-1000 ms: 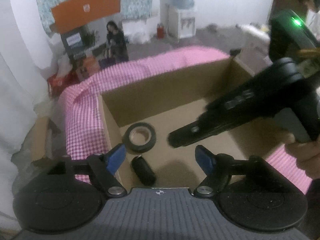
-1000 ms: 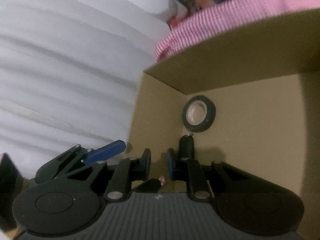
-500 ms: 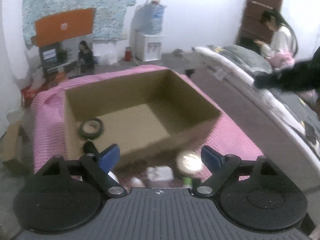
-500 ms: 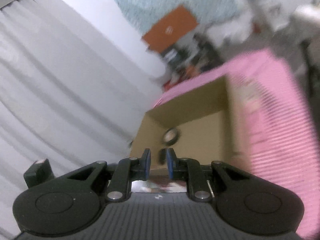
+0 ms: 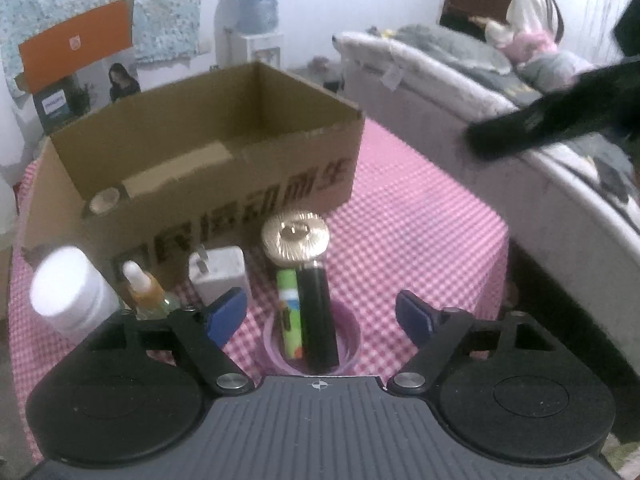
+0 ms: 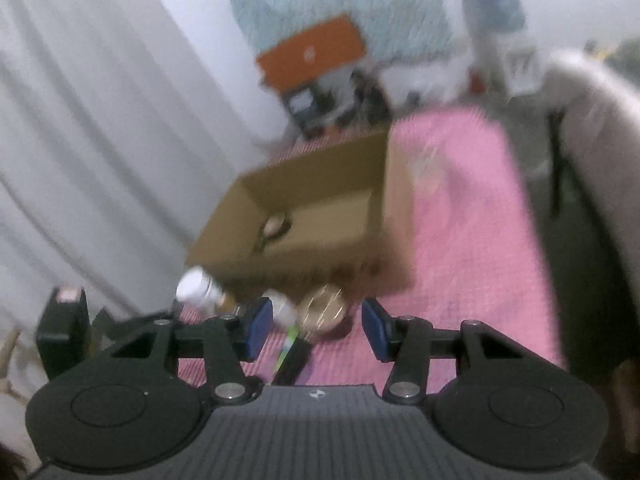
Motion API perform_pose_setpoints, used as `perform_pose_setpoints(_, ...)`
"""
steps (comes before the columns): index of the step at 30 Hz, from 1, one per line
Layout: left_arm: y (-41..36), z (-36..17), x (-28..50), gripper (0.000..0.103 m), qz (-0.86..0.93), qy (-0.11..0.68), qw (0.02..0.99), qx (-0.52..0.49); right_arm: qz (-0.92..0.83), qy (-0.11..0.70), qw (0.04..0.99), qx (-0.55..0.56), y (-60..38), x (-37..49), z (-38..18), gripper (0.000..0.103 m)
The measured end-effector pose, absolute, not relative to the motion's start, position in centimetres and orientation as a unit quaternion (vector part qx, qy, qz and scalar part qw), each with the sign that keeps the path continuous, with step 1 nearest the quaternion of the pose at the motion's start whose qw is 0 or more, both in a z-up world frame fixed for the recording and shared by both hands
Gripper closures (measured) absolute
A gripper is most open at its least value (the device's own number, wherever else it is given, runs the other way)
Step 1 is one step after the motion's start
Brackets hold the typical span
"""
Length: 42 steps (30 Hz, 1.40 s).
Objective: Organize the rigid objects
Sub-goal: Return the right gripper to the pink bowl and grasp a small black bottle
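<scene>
Here's the left gripper [image 5: 322,314], blue-padded jaws spread wide with nothing between them, hovering low over the near edge of the pink-and-white checked worktop [image 5: 420,216]. Right beneath the gap lies a black cylinder [image 5: 318,316] side by side with a slim green tube [image 5: 290,312], both resting across a clear purple ring-shaped dish [image 5: 352,334]. Just beyond the cylinder's far end sits a round gold ridged disc [image 5: 296,236], close against the front wall of the open brown cardboard box [image 5: 224,200] with dark printed characters on its face. To the left of the green tube stands a white rectangular charger plug [image 5: 218,276], then a small amber dropper bottle with a white tip [image 5: 142,284], and furthest left a white-capped round plastic bottle [image 5: 66,284]. Inside the box, near its left front corner, a black roll of tape [image 5: 105,200] peeks over the wall.

Over to the right gripper [image 6: 317,330], and the picture is blurred. Its blue-padded jaws stand apart, empty, higher above the same worktop [image 6: 460,240]. Between them shows the gold disc [image 6: 324,312] with the black cylinder [image 6: 294,362] and green tube [image 6: 289,340] just nearer, and the white-capped bottle [image 6: 194,286] off to the left by the box [image 6: 320,208]. The tape roll [image 6: 274,226] lies on the box floor. In the left wrist view the right gripper's dark body [image 5: 556,116] hangs at upper right, above the grey-covered bed [image 5: 460,76].
</scene>
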<state>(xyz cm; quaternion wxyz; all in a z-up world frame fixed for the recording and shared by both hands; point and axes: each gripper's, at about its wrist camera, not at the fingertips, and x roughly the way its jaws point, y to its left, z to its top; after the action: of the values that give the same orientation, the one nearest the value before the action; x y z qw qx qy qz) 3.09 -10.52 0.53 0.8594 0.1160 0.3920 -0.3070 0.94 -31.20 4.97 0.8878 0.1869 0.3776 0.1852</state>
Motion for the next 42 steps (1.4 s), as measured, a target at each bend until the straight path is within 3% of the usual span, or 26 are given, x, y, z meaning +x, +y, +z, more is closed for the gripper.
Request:
perform_pose_setpoints(6, -11.6, -0.8, 3.4, 0.043, -0.305, 0.398, 0.853, 0.145, 0.221, 0.426, 0.836, 0.264, -28.1, 5.1, -2.7, 0.053)
perform_pose_setpoints(17, -12.3, -1.8, 3.6, 0.073, -0.316, 0.41, 0.843, 0.146, 0.228, 0.44, 0.808, 0.318, -26.8, 7.7, -7.3, 0.067)
perform_pose_setpoints(26, -12.6, -2.6, 3.9, 0.075, -0.308, 0.428, 0.836, 0.15, 0.229, 0.45, 0.795, 0.336, -25.8, 8.4, -9.4, 0.079)
perform_pose_setpoints(42, -13.8, -3.5, 4.9, 0.074, -0.297, 0.454, 0.826, 0.154, 0.225, 0.434, 0.809, 0.327, -26.2, 7.0, -8.4, 0.08)
